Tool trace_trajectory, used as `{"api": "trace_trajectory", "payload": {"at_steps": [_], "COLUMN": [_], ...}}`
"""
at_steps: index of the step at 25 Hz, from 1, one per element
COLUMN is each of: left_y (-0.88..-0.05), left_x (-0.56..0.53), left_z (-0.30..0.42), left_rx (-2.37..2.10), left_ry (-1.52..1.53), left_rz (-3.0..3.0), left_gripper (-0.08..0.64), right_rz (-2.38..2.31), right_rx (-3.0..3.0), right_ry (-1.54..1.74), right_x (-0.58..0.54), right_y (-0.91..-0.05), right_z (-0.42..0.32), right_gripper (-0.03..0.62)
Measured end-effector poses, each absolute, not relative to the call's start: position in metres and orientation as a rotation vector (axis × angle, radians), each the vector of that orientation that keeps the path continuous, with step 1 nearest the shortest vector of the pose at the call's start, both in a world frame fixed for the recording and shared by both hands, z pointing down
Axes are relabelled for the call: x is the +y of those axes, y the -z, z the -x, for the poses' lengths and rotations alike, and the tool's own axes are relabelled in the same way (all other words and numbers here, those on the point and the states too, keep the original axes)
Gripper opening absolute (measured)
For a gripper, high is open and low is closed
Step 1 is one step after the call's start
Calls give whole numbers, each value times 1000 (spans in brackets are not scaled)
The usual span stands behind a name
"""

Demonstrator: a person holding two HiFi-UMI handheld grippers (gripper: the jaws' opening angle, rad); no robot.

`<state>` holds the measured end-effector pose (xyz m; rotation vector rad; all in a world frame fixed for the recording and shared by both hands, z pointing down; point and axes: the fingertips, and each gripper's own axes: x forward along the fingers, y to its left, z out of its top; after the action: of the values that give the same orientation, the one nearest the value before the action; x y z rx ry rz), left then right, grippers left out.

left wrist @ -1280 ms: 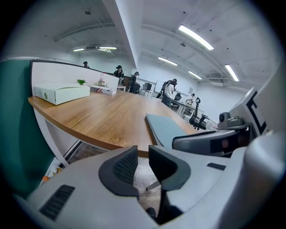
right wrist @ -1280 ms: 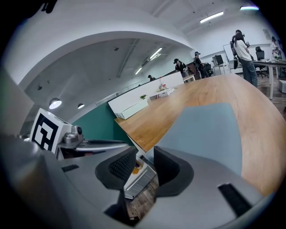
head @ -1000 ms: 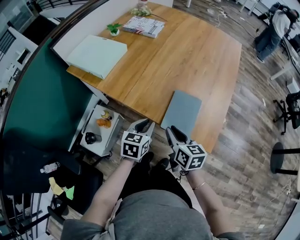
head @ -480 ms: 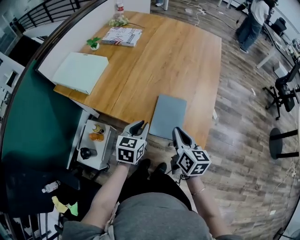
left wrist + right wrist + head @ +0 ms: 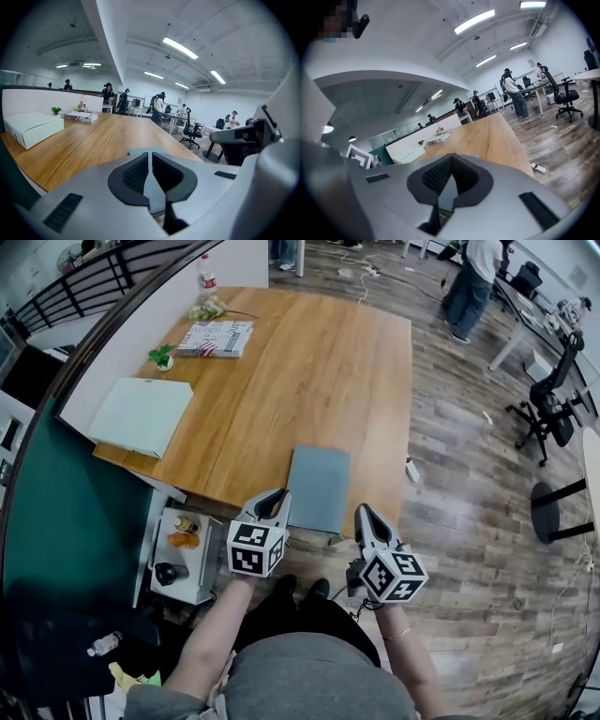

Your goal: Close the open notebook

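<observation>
Left tool (image 5: pixel 277 496) has just been closing, and my view along it shows the jaws tip to tip with nothing between them. My right tool (image 5: pixel 364 513) is closed and empty too. Both hang at the near edge of the counter (image 5: pixel 309 381). The grey notebook (image 5: pixel 319 488) lies shut and flat on that edge, between them. Farther off on the wood sit a white box (image 5: pixel 141 415), a small plant (image 5: pixel 162 356) and a printed book (image 5: pixel 216 337).

Left gripper view: notebook (image 5: pixel 143 151) largely hidden behind the left gripper (image 5: pixel 150 154) (jaws just closed further, nothing between them); only a far strip is seen. Head view: cover print on the book (image 5: pixel 216 337) at the table's (image 5: pixel 309 362) far left corner cannot be read.
</observation>
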<state>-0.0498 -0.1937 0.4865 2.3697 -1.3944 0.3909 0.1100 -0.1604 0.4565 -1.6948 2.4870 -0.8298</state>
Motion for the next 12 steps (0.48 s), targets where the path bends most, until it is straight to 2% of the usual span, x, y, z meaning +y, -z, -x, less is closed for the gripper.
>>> {"api": "trace_trajectory", "payload": {"at_steps": [12], "left_y": [-468], "left_x": [-206], "left_z": [13], "left_rx": [-1305], "left_ry": [-375], "left_rz": [-2474], "left_gripper": [37], "right_rz": [1846], "right_rx": [2346], "right_ry": [744], "right_x": [-149], "right_y": [-443], "right_z": [-160], "right_gripper": [5]}}
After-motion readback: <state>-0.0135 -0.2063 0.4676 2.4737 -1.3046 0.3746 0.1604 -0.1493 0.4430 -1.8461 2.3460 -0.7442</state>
